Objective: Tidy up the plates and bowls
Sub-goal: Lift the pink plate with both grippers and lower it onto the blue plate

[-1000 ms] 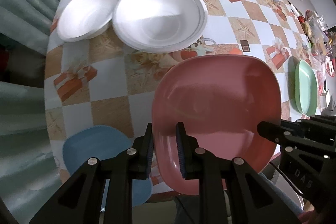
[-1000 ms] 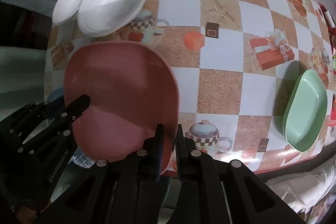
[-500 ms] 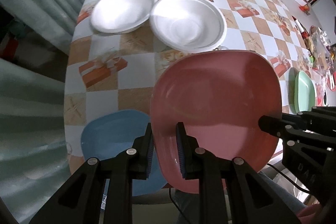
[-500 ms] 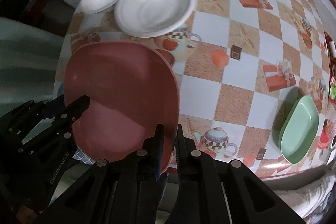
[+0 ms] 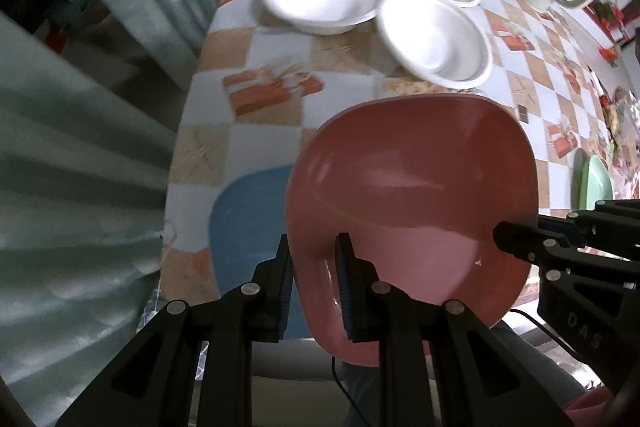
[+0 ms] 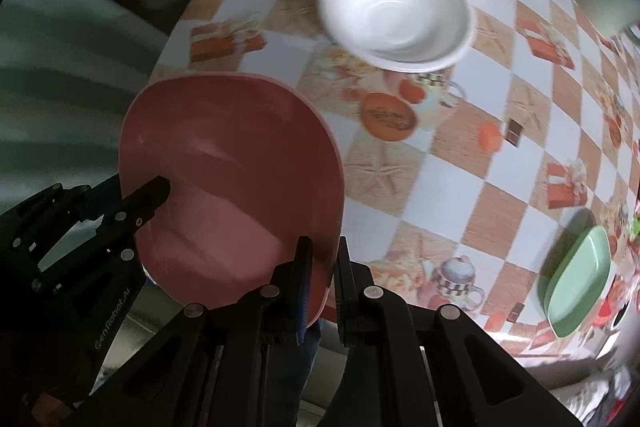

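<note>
Black left gripper (image 5: 314,279), blue pads, silver screws

pink plate (image 5: 412,187), blue plate (image 5: 244,223), green dish (image 6: 576,287), white bowls (image 6: 394,7), orange-and-white checked tablecloth (image 6: 520,131)

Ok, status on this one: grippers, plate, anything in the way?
Left gripper and right gripper both shut on pink plate, held above the table edge. Blue plate below it. Three white bowls ahead, untouched.

- R gripper (image 6: 322,269) clamps pink plate (image 6: 232,179) rim; L gripper (image 6: 160,187) grips opposite edge.
- 3 white bowls (image 6: 394,7) beyond, green dish (image 6: 576,283) far right.
</note>
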Demonstrator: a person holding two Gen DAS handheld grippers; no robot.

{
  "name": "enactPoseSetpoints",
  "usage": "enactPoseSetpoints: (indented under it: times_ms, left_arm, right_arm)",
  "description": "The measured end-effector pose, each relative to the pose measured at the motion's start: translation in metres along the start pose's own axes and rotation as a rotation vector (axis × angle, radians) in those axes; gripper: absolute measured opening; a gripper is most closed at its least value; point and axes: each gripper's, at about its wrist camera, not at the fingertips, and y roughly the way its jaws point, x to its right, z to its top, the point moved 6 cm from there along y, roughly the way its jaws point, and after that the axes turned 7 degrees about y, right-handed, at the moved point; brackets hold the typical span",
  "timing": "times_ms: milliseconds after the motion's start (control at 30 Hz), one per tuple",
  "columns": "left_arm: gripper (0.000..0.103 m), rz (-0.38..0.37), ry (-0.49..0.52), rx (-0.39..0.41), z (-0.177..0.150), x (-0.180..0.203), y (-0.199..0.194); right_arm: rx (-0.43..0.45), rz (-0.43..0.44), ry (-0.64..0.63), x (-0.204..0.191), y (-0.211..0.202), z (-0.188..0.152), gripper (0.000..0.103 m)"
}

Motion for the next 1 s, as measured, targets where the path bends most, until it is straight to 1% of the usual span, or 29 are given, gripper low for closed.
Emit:
enactPoseSetpoints:
  times_ms: [267, 467, 800, 1000]
  left_arm:
    - [0.022, 0.019, -0.068, -0.029, -0.021, -0.022, 0.006]
    - [0.022, 0.038, -0.108, -0.056, -0.029, -0.034, 0.011]
    - [0.022, 0.048, -0.125, -0.081, -0.033, -0.05, 0.026]
    - [0.022, 0.059, -0.105, -0.102, -0.036, -0.05, 0.041]
  right_arm:
    - [-0.027, -0.002, -0.084, -0.036, 0.012, -0.006, 0.011]
    - [-0.052, 0.0, -0.113, -0.053, 0.022, -0.007, 0.012]
    - [-0.092, -0.002, -0.115, -0.071, 0.047, -0.006, 0.011]
    - [-0.131, 0.002, -0.09, -0.075, 0.066, -0.008, 0.011]
